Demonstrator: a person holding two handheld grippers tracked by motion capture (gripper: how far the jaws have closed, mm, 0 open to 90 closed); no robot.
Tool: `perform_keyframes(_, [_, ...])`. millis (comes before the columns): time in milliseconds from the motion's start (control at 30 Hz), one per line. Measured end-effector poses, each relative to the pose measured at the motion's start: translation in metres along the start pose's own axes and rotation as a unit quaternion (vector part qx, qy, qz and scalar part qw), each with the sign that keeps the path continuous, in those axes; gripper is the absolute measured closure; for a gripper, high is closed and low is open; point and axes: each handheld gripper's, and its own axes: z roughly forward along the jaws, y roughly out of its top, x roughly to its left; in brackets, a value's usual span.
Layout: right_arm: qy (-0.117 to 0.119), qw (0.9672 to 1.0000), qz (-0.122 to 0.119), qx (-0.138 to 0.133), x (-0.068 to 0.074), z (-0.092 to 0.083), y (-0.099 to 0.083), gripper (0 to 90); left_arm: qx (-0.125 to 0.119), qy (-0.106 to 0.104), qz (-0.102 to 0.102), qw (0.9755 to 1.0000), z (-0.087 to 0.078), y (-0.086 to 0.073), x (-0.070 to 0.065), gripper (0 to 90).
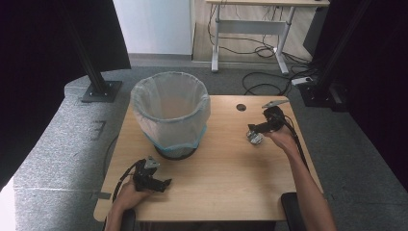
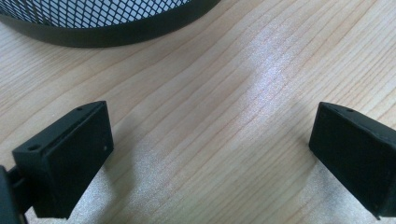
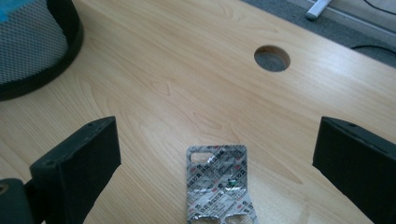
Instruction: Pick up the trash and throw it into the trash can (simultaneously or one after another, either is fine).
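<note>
High view: my right tongs (image 1: 255, 131) sit at the right of the frame, over a foil blister pack (image 1: 254, 137) lying flat on the counter (image 1: 221, 183). My left tongs (image 1: 163, 184) rest low at the lower left, just in front of the lined bin (image 1: 171, 113) standing left of centre. Beyond the counter — grey carpet, black frame posts, a white desk and loose cables at the top of the frame.

Left gripper view: jaws wide apart, nothing between them but bare wood grain; the bin's black mesh base (image 2: 107, 21) runs along the top edge.

Right gripper view: jaws wide, the blister pack (image 3: 217, 184) low at centre between them, not yet touched. A round cable hole (image 3: 272, 58) lies at upper right, the bin's base (image 3: 37, 51) at upper left.

Judgement: the pack is thin and flat — I should lower until the tips meet the wood, centre the pack, then close on its edges squarely, or it may skid away.
</note>
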Motion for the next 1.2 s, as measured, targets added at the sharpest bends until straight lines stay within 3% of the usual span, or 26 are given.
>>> perform_keyframes(767, [-0.002, 0.9982, 0.013, 0.058, -0.009, 0.058, -0.057, 2.8, 0.000, 0.000, 0.000, 1.0000, 0.000, 0.000, 0.000, 0.0])
perform_keyframes(1200, [0.000, 0.9980, 0.020, 0.059, -0.009, 0.068, -0.073, 13.7, 0.000, 0.000, 0.000, 1.0000, 0.000, 0.000, 0.000, 0.0])
